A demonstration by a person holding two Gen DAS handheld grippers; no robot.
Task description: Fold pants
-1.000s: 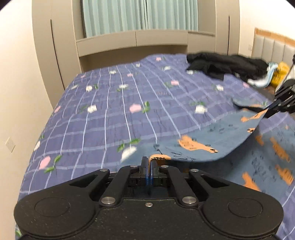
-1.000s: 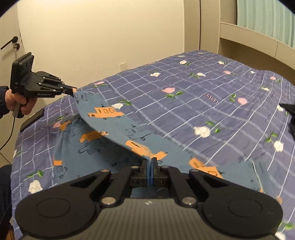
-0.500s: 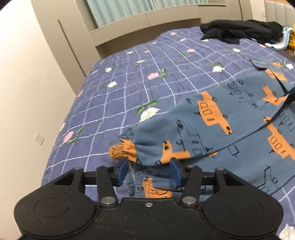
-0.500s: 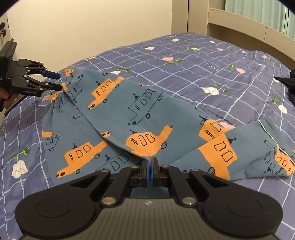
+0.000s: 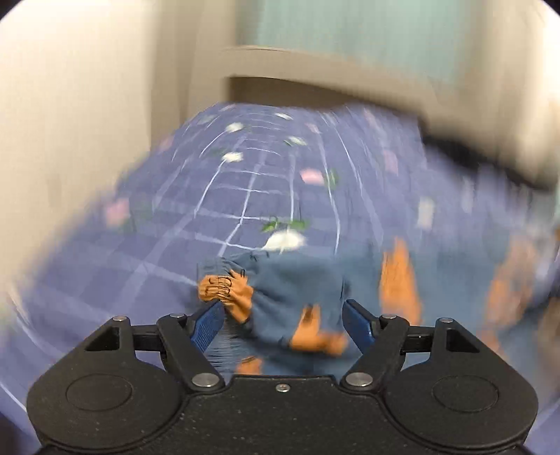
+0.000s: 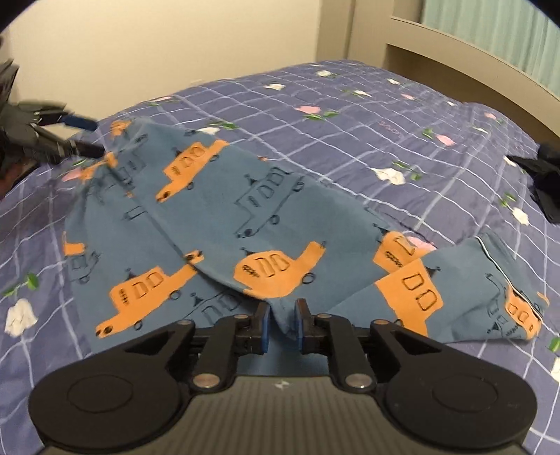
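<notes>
Both claws are letting go so the fold can settle: the left claw (image 5: 283, 320) is gaping, the right claw (image 6: 282, 323) is parting, the pants (image 6: 224, 224) lying slack between their pads on the bed (image 6: 350, 115).

Purple checked floral bedspread (image 6: 350, 115), beige headboard (image 6: 472, 59), green curtain (image 6: 490, 21), dark clothes (image 6: 546, 182) at bed's edge

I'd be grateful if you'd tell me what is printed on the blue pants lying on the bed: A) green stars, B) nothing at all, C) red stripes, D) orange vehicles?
D: the pants show orange vehicle shapes with dark outlines, spread over the blue checked bedspread.
</notes>
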